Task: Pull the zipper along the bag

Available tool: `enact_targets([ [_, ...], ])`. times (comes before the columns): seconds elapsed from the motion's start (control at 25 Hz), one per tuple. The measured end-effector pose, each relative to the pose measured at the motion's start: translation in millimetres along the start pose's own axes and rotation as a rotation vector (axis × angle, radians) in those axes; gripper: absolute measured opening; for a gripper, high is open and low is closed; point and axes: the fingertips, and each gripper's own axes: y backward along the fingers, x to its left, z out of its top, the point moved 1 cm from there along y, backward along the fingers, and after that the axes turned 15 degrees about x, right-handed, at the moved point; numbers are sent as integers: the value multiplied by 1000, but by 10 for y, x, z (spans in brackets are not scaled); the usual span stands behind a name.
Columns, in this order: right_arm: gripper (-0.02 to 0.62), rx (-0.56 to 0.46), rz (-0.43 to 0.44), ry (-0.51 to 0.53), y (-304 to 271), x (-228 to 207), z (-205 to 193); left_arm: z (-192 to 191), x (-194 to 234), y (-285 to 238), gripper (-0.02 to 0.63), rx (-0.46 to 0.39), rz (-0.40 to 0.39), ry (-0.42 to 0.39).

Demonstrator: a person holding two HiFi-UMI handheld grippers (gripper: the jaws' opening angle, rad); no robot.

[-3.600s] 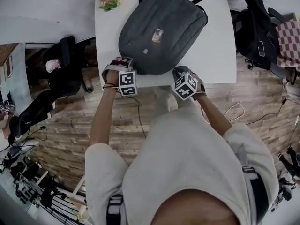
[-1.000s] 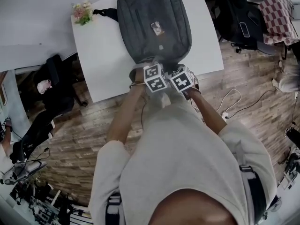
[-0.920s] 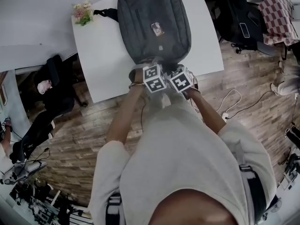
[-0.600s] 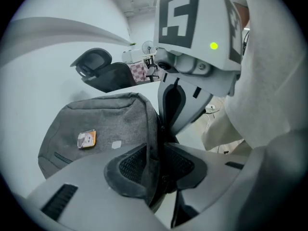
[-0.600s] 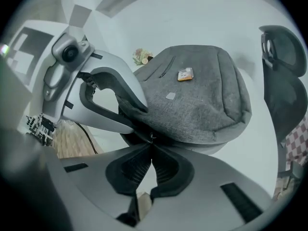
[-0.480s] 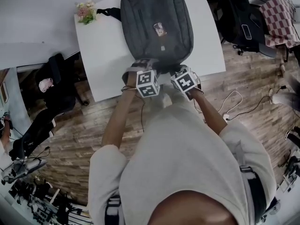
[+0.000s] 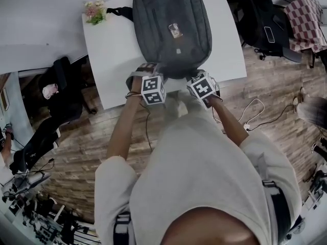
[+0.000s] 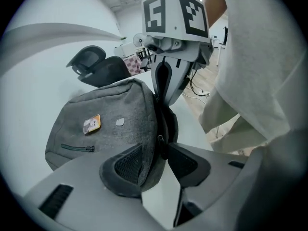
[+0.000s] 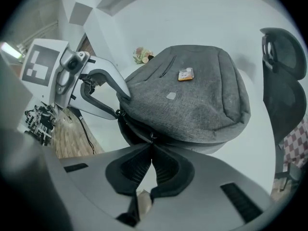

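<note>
A grey backpack (image 7: 158, 19) lies flat on the white table (image 7: 112, 50), its zippered end toward me. My left gripper (image 7: 147, 69) is at that end's left corner. In the left gripper view its jaws (image 8: 159, 150) are opening; the bag's edge and a zipper slider (image 8: 159, 139) sit between the pads without being pressed. My right gripper (image 7: 196, 76) is at the bag's near right. Its jaws (image 9: 151, 147) are shut on a small zipper pull (image 9: 151, 137) at the open seam. Each gripper shows in the other's view: the right gripper (image 8: 162, 88) and the left gripper (image 9: 113, 105).
A small bunch of flowers (image 7: 94, 10) stands at the table's far left corner. A chair with a dark bag (image 7: 260, 24) and a checked cloth (image 7: 306, 19) stands to the right. A black chair (image 7: 64, 80) is left of the table. The table's near edge runs just under the grippers.
My left gripper has slid left along the bag's near edge, away from the right gripper, which it was next to a second ago. The right gripper has stayed in place.
</note>
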Motion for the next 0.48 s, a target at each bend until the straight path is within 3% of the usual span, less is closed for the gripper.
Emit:
enact_targets([
  [0.48, 26, 60, -16, 57, -155, 344, 214, -18, 3, -40, 167, -1, -8, 21],
])
